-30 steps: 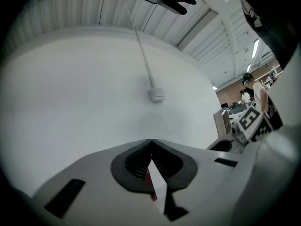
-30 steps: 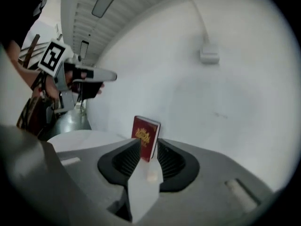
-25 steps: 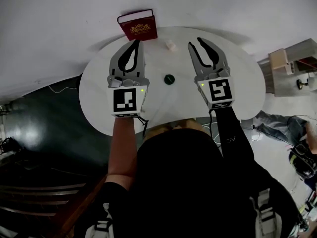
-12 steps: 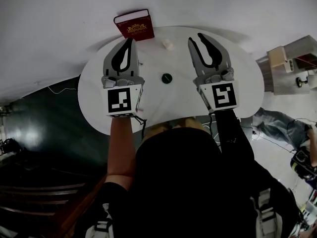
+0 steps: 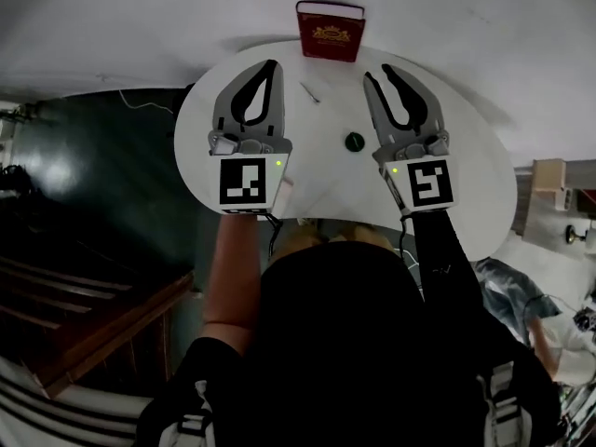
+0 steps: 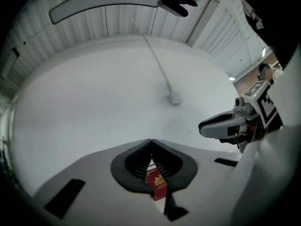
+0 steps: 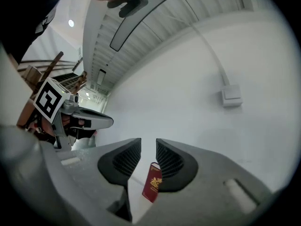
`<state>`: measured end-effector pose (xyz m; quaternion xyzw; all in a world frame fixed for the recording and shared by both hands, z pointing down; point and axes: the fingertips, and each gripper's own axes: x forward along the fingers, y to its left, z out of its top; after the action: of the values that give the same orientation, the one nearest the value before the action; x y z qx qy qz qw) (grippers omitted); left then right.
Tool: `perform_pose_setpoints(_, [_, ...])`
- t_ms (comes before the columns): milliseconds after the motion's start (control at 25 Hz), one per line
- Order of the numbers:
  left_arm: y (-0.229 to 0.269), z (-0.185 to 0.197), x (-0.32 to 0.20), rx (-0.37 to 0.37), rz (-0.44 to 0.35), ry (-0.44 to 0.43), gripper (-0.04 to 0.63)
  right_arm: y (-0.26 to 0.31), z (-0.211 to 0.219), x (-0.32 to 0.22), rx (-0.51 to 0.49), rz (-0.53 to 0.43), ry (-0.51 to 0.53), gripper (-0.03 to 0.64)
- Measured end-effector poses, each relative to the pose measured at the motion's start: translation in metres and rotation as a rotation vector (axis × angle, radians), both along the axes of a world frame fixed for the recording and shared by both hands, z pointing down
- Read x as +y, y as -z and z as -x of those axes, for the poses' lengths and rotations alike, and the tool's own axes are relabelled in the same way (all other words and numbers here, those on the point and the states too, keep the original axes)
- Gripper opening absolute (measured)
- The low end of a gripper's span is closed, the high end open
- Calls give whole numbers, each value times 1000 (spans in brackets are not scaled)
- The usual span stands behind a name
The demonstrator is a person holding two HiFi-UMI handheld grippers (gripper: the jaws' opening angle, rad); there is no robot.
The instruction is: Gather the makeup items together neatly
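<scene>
- Your left gripper (image 6: 150, 141) has its ribbed black pads pressed tip to tip, with nothing pinched. The right gripper (image 7: 148, 143) holds its pads slightly apart and is empty too.
- Both hover over the table (image 5: 466, 156), which is white, smooth and round-edged.
- The red case (image 5: 330, 32) (book-shaped, with a gold emblem) stands upright at the far edge against the wall, beyond both sets of tips.
- A small dark round pot (image 5: 354, 142) lies between the grippers, nearer your right one.
- A thin stick (image 5: 309, 92) lies near the case.
- The wall is plain white, with a square switch (image 6: 175, 98) at the end of a cable duct.
</scene>
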<state>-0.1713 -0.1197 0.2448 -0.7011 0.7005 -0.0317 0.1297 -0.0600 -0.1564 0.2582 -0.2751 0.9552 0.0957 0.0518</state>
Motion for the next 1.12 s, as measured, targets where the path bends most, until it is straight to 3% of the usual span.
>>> perform_pose_setpoints(320, [-9, 52, 57, -6, 43, 188, 8, -27, 59, 39, 131, 9, 195, 94])
perform_pose_setpoints(560, [-15, 67, 76, 15, 58, 230, 8, -31, 80, 57, 113, 34, 255, 94])
perform_pose_setpoints(840, [-24, 75, 85, 34, 58, 226, 8, -113, 114, 92, 297, 170, 396, 94])
perform_pose_setpoints(1120, [-32, 91, 95, 27, 78, 222, 8, -236, 147, 152, 563, 336, 529, 94])
